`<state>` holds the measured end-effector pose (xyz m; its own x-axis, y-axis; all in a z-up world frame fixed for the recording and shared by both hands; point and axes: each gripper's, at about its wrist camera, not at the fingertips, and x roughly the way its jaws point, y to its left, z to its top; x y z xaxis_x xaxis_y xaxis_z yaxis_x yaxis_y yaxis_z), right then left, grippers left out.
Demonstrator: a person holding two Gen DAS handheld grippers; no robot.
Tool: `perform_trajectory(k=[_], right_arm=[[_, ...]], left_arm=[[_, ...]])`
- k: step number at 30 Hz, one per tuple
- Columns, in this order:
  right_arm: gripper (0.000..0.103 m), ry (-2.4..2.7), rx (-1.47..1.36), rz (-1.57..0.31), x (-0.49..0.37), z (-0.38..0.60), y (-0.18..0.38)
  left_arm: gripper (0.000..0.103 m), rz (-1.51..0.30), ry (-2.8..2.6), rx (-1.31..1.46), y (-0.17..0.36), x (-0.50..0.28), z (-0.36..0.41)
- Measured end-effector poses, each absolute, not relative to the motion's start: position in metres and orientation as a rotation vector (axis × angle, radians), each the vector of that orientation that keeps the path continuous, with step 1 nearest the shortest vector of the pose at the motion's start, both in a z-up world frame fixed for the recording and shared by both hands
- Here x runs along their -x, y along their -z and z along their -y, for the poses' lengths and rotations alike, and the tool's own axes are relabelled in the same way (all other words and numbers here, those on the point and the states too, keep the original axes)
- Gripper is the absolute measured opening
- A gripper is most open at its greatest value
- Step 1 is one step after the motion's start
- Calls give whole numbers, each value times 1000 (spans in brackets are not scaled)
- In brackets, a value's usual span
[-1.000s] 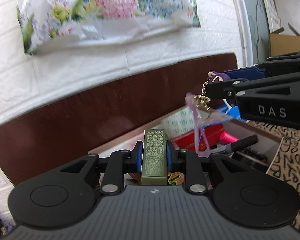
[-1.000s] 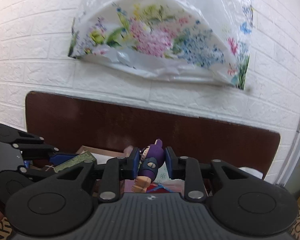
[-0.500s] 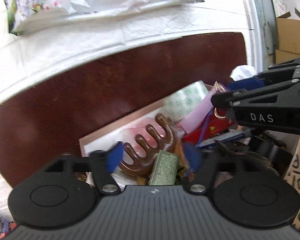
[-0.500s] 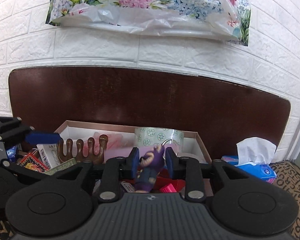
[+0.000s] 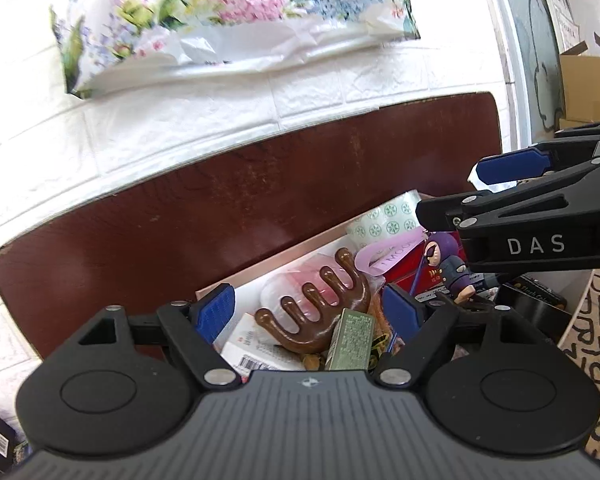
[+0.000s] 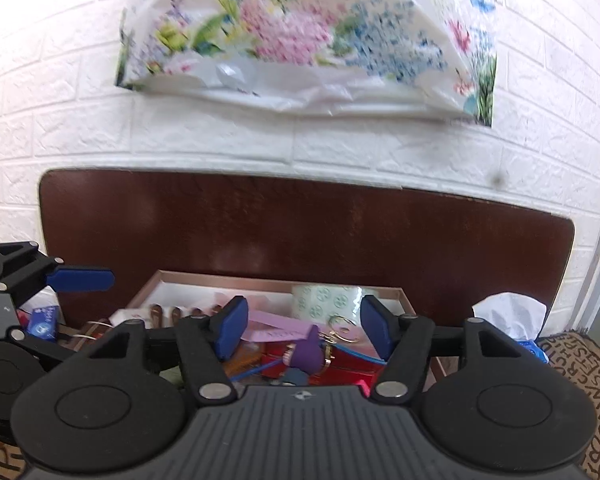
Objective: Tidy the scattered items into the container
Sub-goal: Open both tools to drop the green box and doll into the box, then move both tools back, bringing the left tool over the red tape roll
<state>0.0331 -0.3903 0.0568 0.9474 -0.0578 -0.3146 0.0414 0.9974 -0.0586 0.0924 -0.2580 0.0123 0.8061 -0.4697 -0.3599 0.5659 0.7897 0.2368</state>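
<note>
With both claws opening and empty, we note the green box point(image 5: 350, 338) lies in the container point(image 6: 284, 280) just below our left claw point(image 5: 312, 310), the purple figure point(image 6: 306, 354) under the right claw point(image 6: 304, 330).

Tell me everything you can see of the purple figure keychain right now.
The purple figure keychain is a small toy, plastic by its look, with a purple hooded head, an eye patch, a dark blue body and bare tan feet. A gold ring and clasp hang off it. It lies in the box on the red packaging, beside the patterned tape roll. The right claw is opening around it, pads clear of it.
</note>
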Motion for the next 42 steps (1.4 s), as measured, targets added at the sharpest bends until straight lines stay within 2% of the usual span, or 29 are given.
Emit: perform_trajectory(k=[11, 21, 31, 42], right_arm=[[80, -44, 34, -277, 8, 330, -72], [83, -170, -17, -293, 46, 260, -53], [85, -267, -13, -362, 37, 193, -29], [89, -273, 2, -407, 9, 162, -9]], left_arm=[[83, -262, 546, -283, -23, -57, 189], [83, -345, 437, -268, 15, -27, 107], [83, -453, 264, -234, 47, -46, 45], [83, -378, 274, -378, 62, -102, 29]])
